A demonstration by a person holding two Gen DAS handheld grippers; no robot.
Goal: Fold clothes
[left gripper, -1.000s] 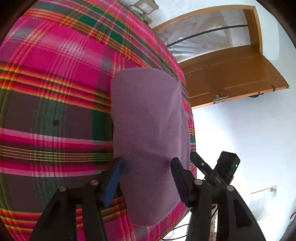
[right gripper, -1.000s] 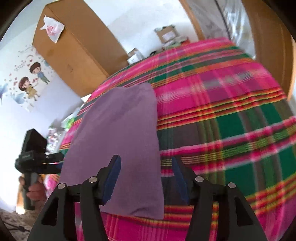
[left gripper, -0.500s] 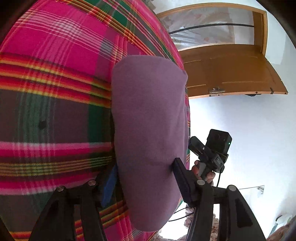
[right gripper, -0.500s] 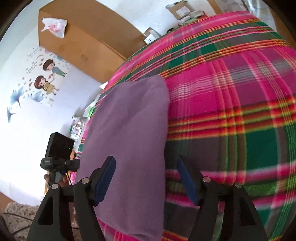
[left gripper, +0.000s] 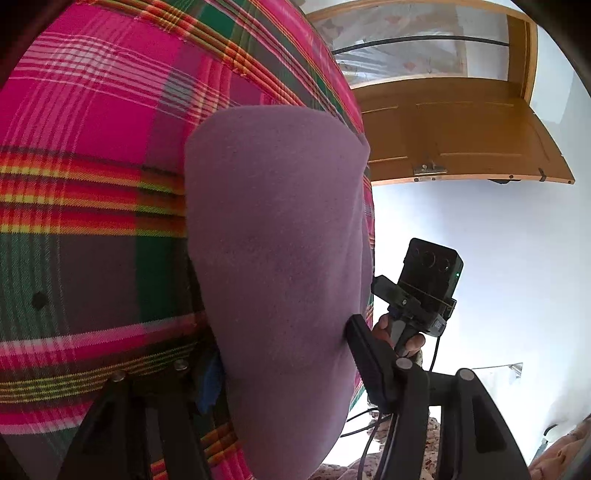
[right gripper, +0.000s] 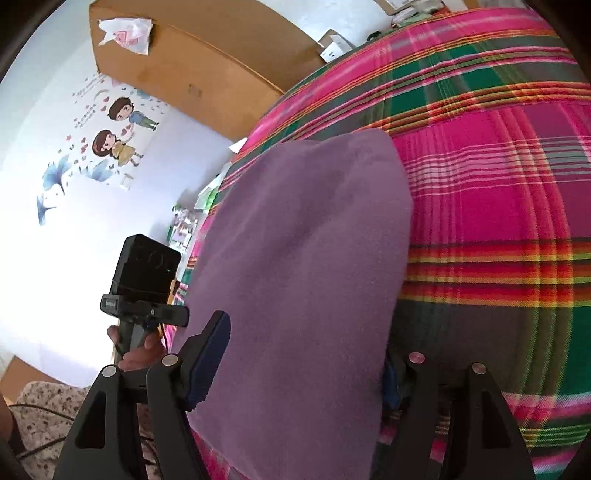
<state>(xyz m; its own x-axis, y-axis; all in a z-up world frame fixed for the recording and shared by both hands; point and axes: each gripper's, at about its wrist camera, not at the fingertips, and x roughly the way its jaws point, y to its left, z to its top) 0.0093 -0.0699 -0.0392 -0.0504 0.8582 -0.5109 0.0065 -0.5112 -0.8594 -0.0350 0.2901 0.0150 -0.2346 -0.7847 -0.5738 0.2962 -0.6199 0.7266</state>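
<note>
- A plaid blanket [left gripper: 92,155] in pink, green and red stripes covers the bed and fills most of both views.
- A purple cloth [left gripper: 280,258], already folded into a long, smooth-topped pad, lies flat on the blanket near the bed's edge; in the right wrist view it [right gripper: 306,280] runs from the bottom of the picture up toward the far side.
- A wooden door [left gripper: 454,129] stands open against a white wall past the bed's edge in the left view.
- A brown cabinet [right gripper: 207,62] stands beyond the bed in the right view, with a pale plastic bag [right gripper: 125,33] on its top corner and 2 cartoon figures stuck on the wall [right gripper: 114,136] beside it.
- The left gripper [left gripper: 284,354] straddles the near end of the cloth, jaws spread wide and opening; the cloth lies between the fingers, and whether the pads touch its sides I cannot tell.
- The right gripper [right gripper: 303,354] also straddles the cloth, jaws wide and opening; its left pad hangs over the cloth, its right finger sits at the cloth's right edge, mostly hidden.
- Each view shows the other gripper off the bed's edge, its handle held in a hand [right gripper: 140,350].
</note>
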